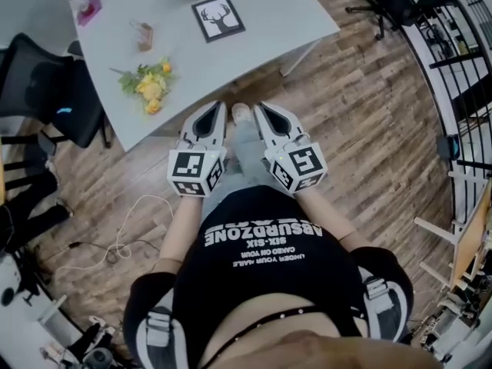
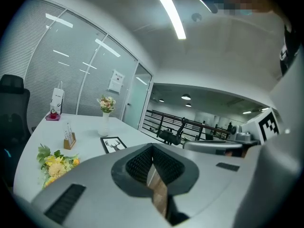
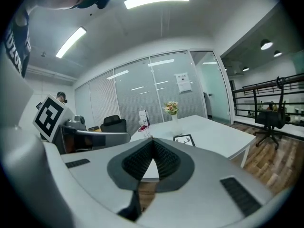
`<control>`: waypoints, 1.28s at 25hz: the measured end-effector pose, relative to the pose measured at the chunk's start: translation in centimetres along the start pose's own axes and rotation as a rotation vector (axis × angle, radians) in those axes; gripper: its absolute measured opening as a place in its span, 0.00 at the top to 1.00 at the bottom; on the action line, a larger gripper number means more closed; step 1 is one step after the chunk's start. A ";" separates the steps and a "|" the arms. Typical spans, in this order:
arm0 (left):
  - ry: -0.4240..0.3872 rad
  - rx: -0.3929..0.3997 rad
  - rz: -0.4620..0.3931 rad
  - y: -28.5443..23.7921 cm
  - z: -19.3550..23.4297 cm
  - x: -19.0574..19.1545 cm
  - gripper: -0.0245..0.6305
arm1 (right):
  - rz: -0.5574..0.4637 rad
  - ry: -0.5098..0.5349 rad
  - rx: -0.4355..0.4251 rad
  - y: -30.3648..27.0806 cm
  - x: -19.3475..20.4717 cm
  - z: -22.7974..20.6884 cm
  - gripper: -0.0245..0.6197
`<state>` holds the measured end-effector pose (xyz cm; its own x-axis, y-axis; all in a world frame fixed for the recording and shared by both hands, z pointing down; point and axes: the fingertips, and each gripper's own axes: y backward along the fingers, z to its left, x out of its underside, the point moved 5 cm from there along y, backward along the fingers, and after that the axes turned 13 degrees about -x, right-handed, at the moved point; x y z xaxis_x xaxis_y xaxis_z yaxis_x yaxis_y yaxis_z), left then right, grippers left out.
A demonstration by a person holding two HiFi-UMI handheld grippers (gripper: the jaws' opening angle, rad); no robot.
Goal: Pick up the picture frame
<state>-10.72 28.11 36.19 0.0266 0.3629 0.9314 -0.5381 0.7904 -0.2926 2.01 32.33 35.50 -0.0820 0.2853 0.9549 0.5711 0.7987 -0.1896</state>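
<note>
The picture frame (image 1: 218, 17), black-edged with a deer print, lies flat on the white table (image 1: 269, 6) near its far side. It also shows in the left gripper view, picture frame (image 2: 114, 144), and in the right gripper view, picture frame (image 3: 184, 139). My left gripper (image 1: 217, 108) and right gripper (image 1: 257, 108) are held side by side in front of the person's body, short of the table's near edge and well away from the frame. Both are shut with nothing between the jaws, as seen at the left gripper (image 2: 152, 146) and the right gripper (image 3: 153, 140).
A yellow bouquet (image 1: 148, 83) lies on the table near its front edge. A small wooden card holder (image 1: 144, 35), a pink item (image 1: 88, 6) and a vase of flowers (image 2: 105, 113) stand further back. A black chair (image 1: 46, 91) is at the left, a cable (image 1: 115, 244) on the floor, a railing (image 1: 453, 68) at the right.
</note>
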 end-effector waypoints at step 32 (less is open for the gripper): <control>-0.001 -0.267 0.078 -28.4 10.5 -7.8 0.94 | 0.082 -0.018 -0.090 -22.8 -7.3 -27.0 0.94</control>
<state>-4.50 -2.39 39.53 -0.0070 0.4280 0.9038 -0.2974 0.8620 -0.4105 11.62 -2.26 39.05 -0.0462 0.3576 0.9328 0.6472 0.7220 -0.2447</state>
